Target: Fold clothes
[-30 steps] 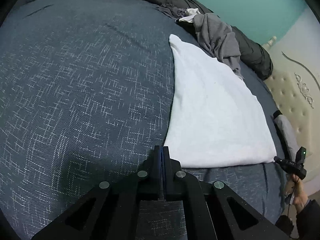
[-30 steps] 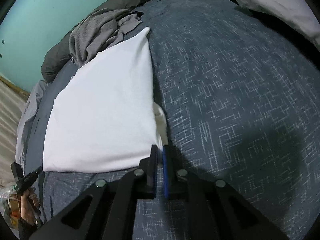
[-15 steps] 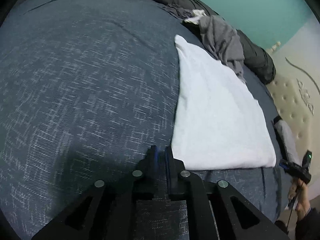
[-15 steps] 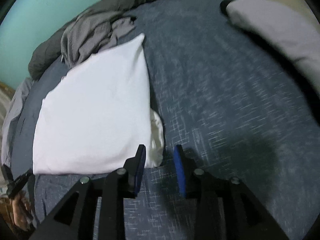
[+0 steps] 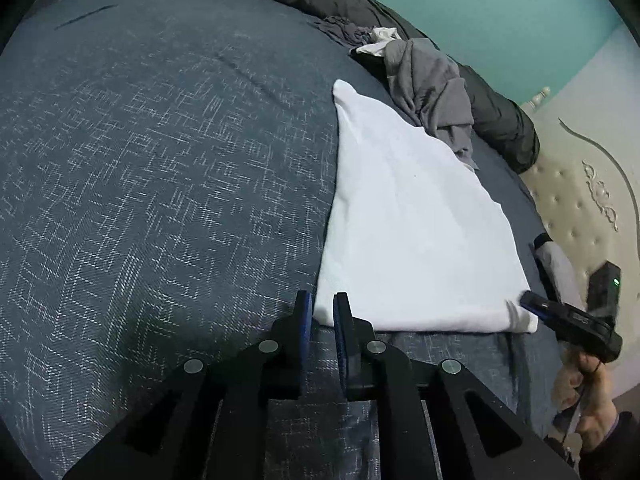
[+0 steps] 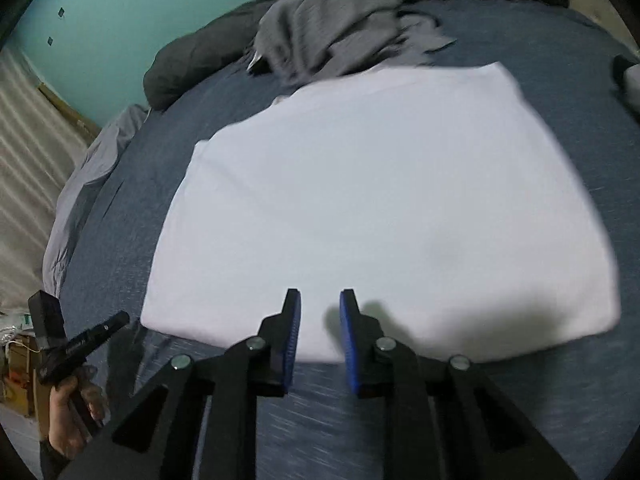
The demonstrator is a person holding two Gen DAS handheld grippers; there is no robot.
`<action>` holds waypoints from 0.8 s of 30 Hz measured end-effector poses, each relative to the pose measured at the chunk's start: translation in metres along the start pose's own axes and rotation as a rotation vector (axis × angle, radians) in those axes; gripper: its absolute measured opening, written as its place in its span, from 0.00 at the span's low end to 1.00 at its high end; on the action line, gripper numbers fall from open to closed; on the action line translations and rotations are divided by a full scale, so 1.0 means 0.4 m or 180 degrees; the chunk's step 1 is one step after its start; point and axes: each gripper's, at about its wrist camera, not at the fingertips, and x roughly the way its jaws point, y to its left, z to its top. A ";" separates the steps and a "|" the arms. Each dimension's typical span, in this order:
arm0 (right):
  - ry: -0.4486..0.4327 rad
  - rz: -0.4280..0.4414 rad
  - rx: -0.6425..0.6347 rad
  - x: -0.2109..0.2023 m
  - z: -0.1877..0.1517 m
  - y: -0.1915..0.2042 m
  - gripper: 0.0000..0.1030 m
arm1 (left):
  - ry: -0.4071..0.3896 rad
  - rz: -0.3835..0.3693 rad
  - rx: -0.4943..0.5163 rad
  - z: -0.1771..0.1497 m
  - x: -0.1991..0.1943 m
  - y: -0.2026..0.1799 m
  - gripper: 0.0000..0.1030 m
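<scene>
With the folded white garment (image 6: pixel 380 208) lying mid-frame on the bed (image 5: pixel 160 200), both grippers, left (image 5: pixel 320 312) slightly parted and right (image 6: pixel 320 308) closing, grasp nothing; next probably calls for pinching its near edge.

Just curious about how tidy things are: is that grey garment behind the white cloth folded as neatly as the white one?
No, the grey garment lies crumpled in a heap, while the white cloth lies flat.

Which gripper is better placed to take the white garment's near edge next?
Right, probably. The right gripper hangs over the near edge of the white garment, jaws closing, nothing between. The left gripper sits beside a corner.
</scene>
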 end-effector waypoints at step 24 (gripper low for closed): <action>0.0291 -0.0563 -0.0450 0.101 -0.109 0.084 0.00 | 0.0090 -0.0082 0.0073 -0.021 -0.008 -0.038 0.45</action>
